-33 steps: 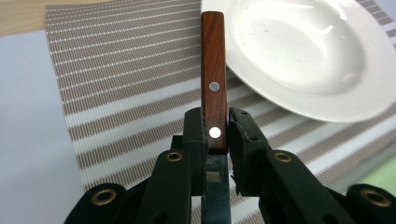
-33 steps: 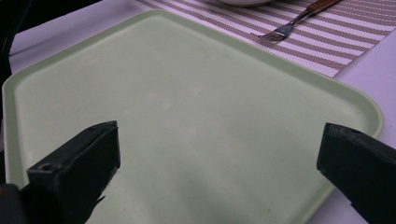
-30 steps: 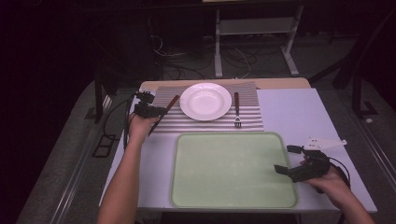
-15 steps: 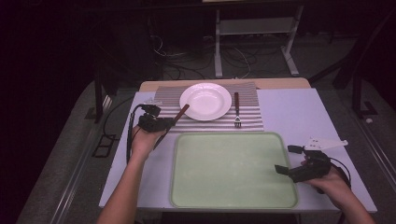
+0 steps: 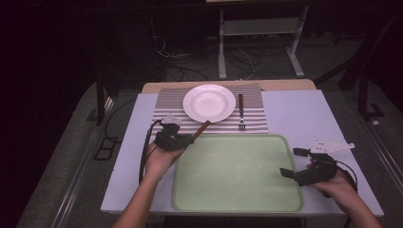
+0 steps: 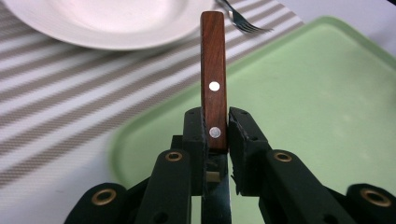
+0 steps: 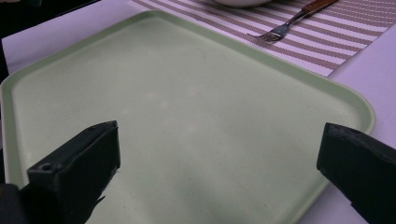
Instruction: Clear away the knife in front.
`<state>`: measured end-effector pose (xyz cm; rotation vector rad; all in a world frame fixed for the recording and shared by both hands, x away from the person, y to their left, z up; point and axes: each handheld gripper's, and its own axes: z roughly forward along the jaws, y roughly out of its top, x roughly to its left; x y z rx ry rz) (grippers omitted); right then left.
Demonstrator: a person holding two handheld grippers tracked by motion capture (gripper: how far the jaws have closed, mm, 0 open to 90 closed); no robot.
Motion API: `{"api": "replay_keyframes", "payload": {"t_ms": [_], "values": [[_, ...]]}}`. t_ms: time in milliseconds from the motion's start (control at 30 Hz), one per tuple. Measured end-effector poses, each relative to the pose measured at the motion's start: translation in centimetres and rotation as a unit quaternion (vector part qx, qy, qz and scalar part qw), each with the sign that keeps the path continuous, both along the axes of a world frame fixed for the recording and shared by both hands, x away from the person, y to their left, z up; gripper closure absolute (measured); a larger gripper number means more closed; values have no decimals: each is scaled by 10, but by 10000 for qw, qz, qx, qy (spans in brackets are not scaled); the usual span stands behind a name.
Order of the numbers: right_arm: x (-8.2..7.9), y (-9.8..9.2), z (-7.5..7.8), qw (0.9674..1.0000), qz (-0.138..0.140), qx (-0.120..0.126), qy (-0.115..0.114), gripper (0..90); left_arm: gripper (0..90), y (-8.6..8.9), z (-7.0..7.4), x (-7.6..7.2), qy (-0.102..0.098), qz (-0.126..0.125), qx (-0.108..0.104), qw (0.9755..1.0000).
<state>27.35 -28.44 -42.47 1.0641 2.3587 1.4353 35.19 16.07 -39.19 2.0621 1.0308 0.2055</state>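
My left gripper [image 5: 183, 138] is shut on a knife with a wooden handle [image 6: 213, 70]; the handle [image 5: 201, 128] sticks out past the jaws toward the plate, held just above the tray's near-left corner. The knife's blade runs back between the jaws and is mostly hidden. A pale green tray [image 5: 237, 171] lies at the table's front middle. My right gripper [image 5: 291, 164] hovers open over the tray's right edge [image 7: 327, 93], nothing between its wide-spread jaws.
A white plate [image 5: 209, 102] sits on a striped placemat [image 5: 256, 121] behind the tray, with a wooden-handled fork [image 5: 241, 112] to its right. The plate [image 6: 107, 23] and fork tines [image 6: 243, 19] lie just ahead of the held knife. Table edges drop off all around.
My left gripper has carried the knife from the placemat's left side toward the right and nearer, to the tray's left corner. The right gripper has stayed put.
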Motion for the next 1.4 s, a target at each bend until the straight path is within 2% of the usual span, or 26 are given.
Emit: {"api": "replay_keyframes", "payload": {"t_ms": [200,333,467,533,667,800,933,1033,1133,1300,1400], "values": [[0,0,0,10000,13,-29,-16,0,772,-14,-16,-11,98,-42,53,9999],[0,0,0,10000,14,-54,-24,0,772,-20,-28,-17,151,-90,166,9997],[0,0,0,10000,6,-56,-18,0,772,-23,-38,-18,318,-142,186,9992],[-1,0,0,10000,2,-62,-10,0,772,-24,-42,-19,320,-134,298,9990],[-1,-1,0,10000,-10,-47,-21,0,771,-23,-46,-23,361,-71,385,9986],[-1,-1,0,10000,1,-56,-9,0,761,-22,-47,-25,303,-58,371,9988],[-1,-1,0,10000,13,-59,-22,0,685,-24,-41,-24,76,-86,289,9995],[-1,0,-1,10000,22,-74,-18,0,773,-29,-36,-21,-11,-286,222,9993],[-1,1,-1,9999,50,-101,-31,0,890,-37,-37,-18,31,-491,195,9986],[-1,2,-1,9999,59,-102,-29,0,895,-49,-45,-12,88,-632,435,9970],[-1,1,-1,9999,61,-114,-29,0,896,-51,-47,-11,78,-627,538,9965]]}}
